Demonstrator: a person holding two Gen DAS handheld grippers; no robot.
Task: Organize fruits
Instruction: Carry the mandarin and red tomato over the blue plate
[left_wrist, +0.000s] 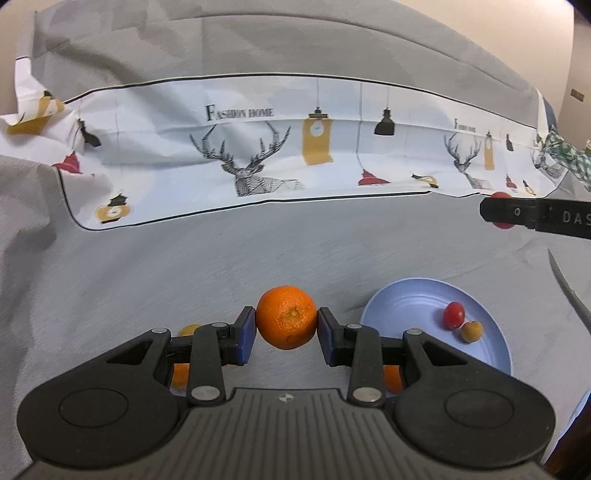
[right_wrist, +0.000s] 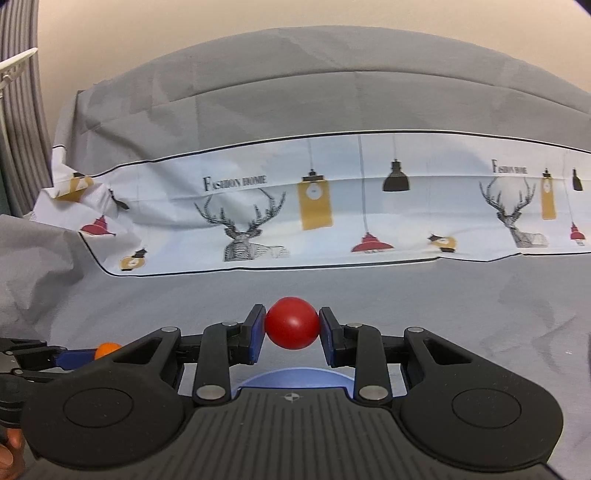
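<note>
Round dimpled orange (left_wrist: 287, 317) is clamped between the left gripper (left_wrist: 286, 334) pads, above grey cloth (left_wrist: 184, 266). Smooth red ball-shaped fruit (right_wrist: 292, 323) is pinched by the right gripper (right_wrist: 291, 336), over the pale blue round plate (left_wrist: 491, 354). Both should be lowered close before release, so rolling is avoided.

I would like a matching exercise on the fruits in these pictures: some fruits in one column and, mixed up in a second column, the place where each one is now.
Things:
1. orange
2. red ball-shaped fruit
3. small red tomato

Places:
A. lying in the blue plate
B. clamped in the left gripper
C. clamped in the right gripper

Pairs: 1-B, 2-C, 3-A
</note>
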